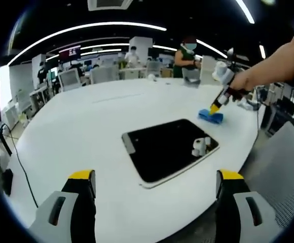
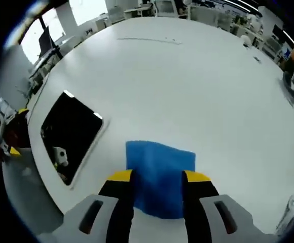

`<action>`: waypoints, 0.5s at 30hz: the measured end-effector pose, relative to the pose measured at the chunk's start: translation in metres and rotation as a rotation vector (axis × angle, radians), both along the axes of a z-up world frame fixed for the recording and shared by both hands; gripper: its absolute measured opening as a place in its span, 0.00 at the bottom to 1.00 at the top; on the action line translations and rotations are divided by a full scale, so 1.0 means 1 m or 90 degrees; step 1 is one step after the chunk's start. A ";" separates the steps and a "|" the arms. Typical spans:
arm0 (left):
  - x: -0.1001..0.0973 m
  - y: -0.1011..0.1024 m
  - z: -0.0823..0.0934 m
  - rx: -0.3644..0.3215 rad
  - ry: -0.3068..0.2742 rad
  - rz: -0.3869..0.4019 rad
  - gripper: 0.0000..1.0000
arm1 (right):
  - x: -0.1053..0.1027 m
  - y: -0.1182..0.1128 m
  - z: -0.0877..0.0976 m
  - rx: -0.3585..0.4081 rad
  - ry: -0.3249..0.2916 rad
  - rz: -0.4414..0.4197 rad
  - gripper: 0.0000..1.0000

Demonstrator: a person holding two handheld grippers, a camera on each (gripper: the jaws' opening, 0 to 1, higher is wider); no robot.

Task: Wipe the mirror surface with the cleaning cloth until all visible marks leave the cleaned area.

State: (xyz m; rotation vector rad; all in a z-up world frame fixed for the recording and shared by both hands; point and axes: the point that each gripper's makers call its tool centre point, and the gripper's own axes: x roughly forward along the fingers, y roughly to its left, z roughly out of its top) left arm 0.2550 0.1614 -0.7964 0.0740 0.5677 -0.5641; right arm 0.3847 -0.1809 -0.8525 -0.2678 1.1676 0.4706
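Mirror lies flat on our white table, ahead of the left gripper, whose jaws stand wide apart. Our right gripper straddles the blue cloth, jaws apart, tips at its edges, beside the mirror.

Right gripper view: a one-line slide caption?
Open right gripper poised over the blue cloth on the white table, mirror alongside.

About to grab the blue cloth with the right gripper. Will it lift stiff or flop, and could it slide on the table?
The cloth lies flat and folded between the right gripper jaws, so it probably droops and may unfold when lifted. It looks thin, likely light. The table looks smooth, so a push may slide it rather than bunch it.
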 end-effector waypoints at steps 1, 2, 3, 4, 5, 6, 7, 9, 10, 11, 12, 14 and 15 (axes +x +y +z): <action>0.000 -0.001 -0.001 0.006 0.000 -0.008 0.99 | -0.001 0.001 -0.002 -0.006 0.003 0.004 0.33; 0.000 -0.002 0.000 0.009 -0.005 -0.009 0.99 | -0.001 0.001 -0.005 -0.011 0.008 0.001 0.32; 0.001 -0.001 0.001 0.008 -0.008 -0.006 0.99 | -0.002 0.002 -0.008 -0.012 0.011 -0.008 0.30; 0.001 0.001 0.001 0.008 -0.008 -0.001 0.99 | -0.001 0.003 -0.009 -0.008 0.012 -0.029 0.28; 0.002 0.002 0.001 0.008 -0.008 0.002 0.99 | -0.001 0.002 -0.009 -0.011 0.009 -0.053 0.28; 0.002 0.002 0.001 0.008 -0.008 0.002 0.99 | 0.000 0.002 -0.008 -0.011 0.005 -0.055 0.27; 0.002 0.002 0.000 0.010 -0.008 0.003 0.99 | 0.000 0.001 -0.008 -0.012 0.007 -0.064 0.27; 0.002 0.002 0.000 0.008 -0.006 0.003 0.99 | 0.000 0.000 -0.009 -0.015 0.010 -0.063 0.24; 0.001 0.000 -0.001 0.005 -0.002 -0.002 0.99 | 0.000 -0.002 -0.009 -0.029 0.009 -0.051 0.22; 0.000 -0.001 -0.001 0.005 -0.001 -0.005 0.99 | -0.001 -0.004 -0.010 -0.050 0.003 -0.035 0.17; 0.000 -0.001 -0.001 0.006 -0.003 -0.007 0.99 | -0.002 -0.001 -0.010 -0.049 -0.001 -0.037 0.14; 0.000 -0.002 0.000 0.006 -0.004 -0.009 0.99 | -0.003 0.001 -0.010 -0.044 -0.009 -0.052 0.07; 0.000 -0.001 -0.001 0.005 0.000 -0.007 0.99 | -0.003 0.000 -0.010 -0.048 -0.016 -0.059 0.05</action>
